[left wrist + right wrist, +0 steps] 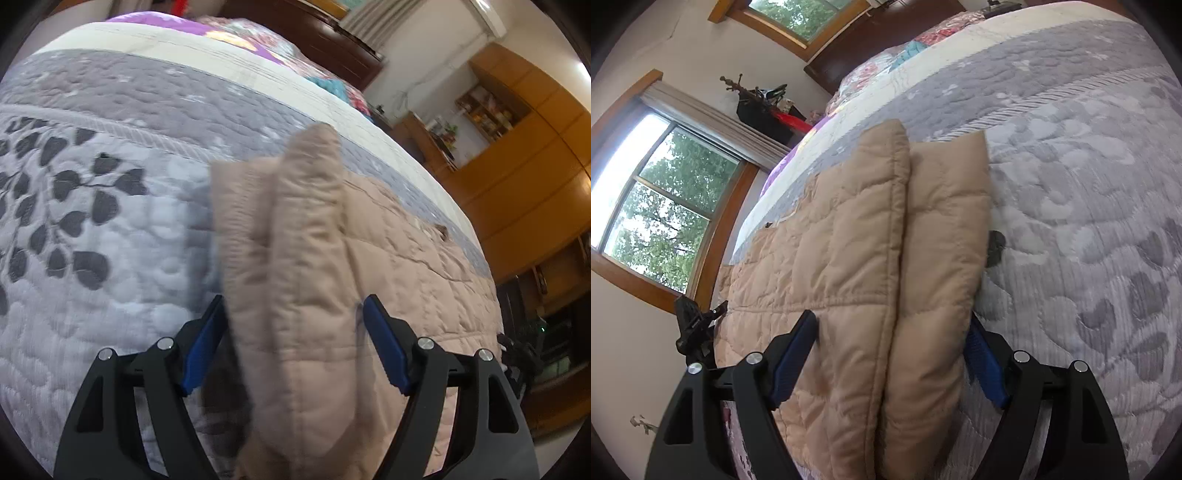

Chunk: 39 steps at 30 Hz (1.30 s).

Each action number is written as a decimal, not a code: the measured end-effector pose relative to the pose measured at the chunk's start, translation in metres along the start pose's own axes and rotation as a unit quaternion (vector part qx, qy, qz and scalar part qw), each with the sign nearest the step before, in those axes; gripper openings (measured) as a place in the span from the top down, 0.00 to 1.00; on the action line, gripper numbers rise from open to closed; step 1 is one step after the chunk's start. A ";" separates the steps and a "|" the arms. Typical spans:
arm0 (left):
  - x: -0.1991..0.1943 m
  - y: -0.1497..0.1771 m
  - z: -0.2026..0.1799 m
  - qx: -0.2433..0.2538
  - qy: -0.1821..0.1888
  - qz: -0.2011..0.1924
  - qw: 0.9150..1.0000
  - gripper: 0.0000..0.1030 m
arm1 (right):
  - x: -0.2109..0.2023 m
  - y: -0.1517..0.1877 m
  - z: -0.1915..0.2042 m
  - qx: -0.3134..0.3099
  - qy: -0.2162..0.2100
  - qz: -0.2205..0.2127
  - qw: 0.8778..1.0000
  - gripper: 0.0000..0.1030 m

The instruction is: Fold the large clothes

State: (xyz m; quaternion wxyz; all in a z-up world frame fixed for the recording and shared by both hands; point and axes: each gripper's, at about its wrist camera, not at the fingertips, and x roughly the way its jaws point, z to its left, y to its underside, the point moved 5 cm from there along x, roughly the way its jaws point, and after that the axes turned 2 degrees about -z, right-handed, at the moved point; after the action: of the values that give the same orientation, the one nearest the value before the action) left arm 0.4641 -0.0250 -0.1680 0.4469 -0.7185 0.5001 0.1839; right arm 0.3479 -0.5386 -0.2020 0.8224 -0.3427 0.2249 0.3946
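A tan quilted garment (406,258) lies spread on a bed with a grey leaf-patterned quilt (92,221). In the left wrist view a doubled fold of the garment (303,221) stands up between the jaws of my left gripper (293,301). The jaws are wide apart, and there is a gap between the cloth and the right blue pad (384,347). In the right wrist view my right gripper (892,317) also stands open around a doubled fold of the garment (886,240). The cloth hides part of its right pad (984,365).
The grey quilt (1089,221) stretches beyond the fold. Colourful pillows (251,33) and a dark headboard (332,40) are at the far end. A wooden wardrobe (524,177) stands past one bed edge, windows (665,206) past the other. A black device (694,328) sits by the bed's edge.
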 end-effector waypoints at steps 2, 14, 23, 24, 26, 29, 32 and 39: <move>0.006 0.000 -0.010 0.008 0.012 0.012 1.000 0.33 | 0.006 -0.001 0.004 -0.005 0.001 0.002 1.000 0.29; 0.014 0.006 -0.053 0.044 -0.002 -0.004 0.999 0.84 | -0.003 0.008 0.036 -0.041 0.004 -0.012 0.999 0.82; -0.029 0.001 -0.089 0.057 0.019 -0.043 0.997 0.89 | -0.055 0.019 0.067 -0.071 0.001 -0.035 0.997 0.85; -0.036 0.003 -0.094 0.063 0.022 -0.046 0.997 0.89 | -0.061 0.022 0.071 -0.075 0.002 -0.036 0.997 0.85; -0.053 0.008 -0.108 0.081 0.023 -0.049 0.995 0.89 | -0.076 0.029 0.082 -0.086 0.001 -0.038 0.996 0.85; -0.077 0.021 -0.124 0.100 0.023 -0.049 0.993 0.89 | -0.097 0.042 0.097 -0.099 -0.002 -0.041 0.994 0.85; -0.102 0.036 -0.131 0.110 0.025 -0.050 0.992 0.89 | -0.122 0.059 0.108 -0.112 -0.005 -0.044 0.993 0.85; -0.158 0.081 -0.121 0.104 0.037 -0.055 0.992 0.89 | -0.165 0.109 0.125 -0.128 -0.015 -0.048 0.991 0.85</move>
State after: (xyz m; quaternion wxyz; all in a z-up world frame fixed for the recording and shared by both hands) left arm 0.3022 -0.0461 -0.0283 0.5101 -0.7007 0.4924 0.0797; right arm 0.1757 -0.4781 -0.0561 0.7929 -0.4496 0.1436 0.3854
